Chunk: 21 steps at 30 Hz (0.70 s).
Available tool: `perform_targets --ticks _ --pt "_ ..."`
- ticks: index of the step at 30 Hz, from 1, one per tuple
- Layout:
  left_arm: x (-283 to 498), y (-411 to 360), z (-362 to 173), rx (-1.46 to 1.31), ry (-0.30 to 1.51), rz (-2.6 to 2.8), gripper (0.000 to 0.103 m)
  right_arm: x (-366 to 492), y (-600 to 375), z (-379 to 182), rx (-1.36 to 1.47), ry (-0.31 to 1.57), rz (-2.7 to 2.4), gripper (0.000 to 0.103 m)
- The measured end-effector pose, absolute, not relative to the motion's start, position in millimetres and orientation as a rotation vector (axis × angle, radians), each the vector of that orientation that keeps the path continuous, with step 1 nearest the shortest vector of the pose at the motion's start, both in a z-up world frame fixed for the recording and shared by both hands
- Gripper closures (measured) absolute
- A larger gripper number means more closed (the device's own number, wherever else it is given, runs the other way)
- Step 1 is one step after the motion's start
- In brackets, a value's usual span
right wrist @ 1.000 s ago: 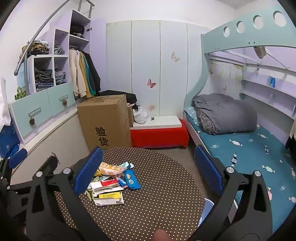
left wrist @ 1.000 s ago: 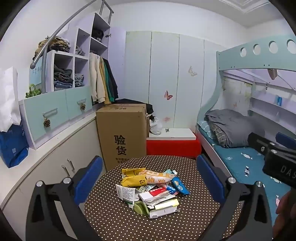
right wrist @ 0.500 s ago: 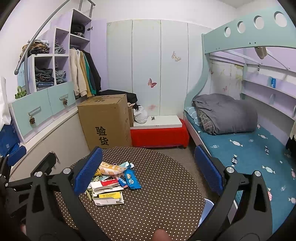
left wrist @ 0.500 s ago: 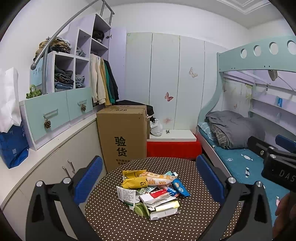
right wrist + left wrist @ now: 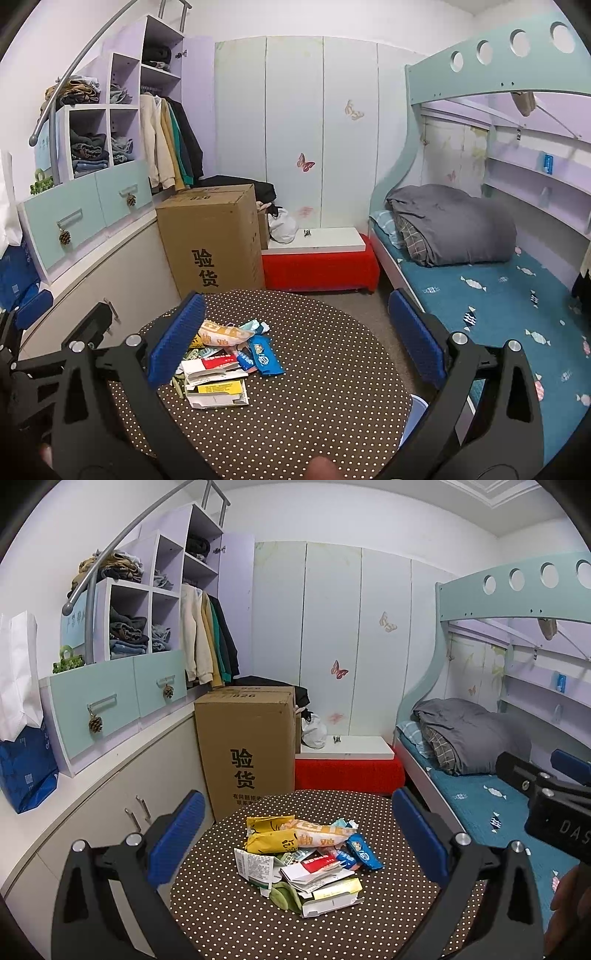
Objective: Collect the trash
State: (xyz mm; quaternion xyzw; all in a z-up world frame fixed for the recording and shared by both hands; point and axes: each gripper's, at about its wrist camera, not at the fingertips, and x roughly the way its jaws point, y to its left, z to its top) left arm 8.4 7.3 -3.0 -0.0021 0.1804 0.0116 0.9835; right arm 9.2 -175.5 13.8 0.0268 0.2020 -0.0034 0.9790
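Hovering over worktop (image 5: pixel 229 923), both tongs, left tongs (image 5: pixel 295 834) and right tongs (image 5: pixel 295 332), gaped empty; trash pile (image 5: pixel 310 860) at 12 o'clock; advised pinching top wrapper only.

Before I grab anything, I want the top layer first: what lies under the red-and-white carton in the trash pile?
Under the red-and-white carton lie folded white papers, a yellow-striped flat box and a green scrap. Anything deeper is covered.

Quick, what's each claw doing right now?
Left claw: open, holding nothing, above the trash pile.
Right claw: open, holding nothing, above the table.
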Motion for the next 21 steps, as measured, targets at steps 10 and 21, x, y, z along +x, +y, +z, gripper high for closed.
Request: perform_targets --ticks 10,21 --pt "20.5 22.7 -21.8 -0.022 0.423 0.039 0.004 26.7 -166.2 -1.2 0.045 0.458 0.002 0.006" --pt "41.2 70.4 -88.5 -0.063 0.596 0.132 0.004 71.8 -142.3 -81.4 0.002 0.695 0.072 0.006"
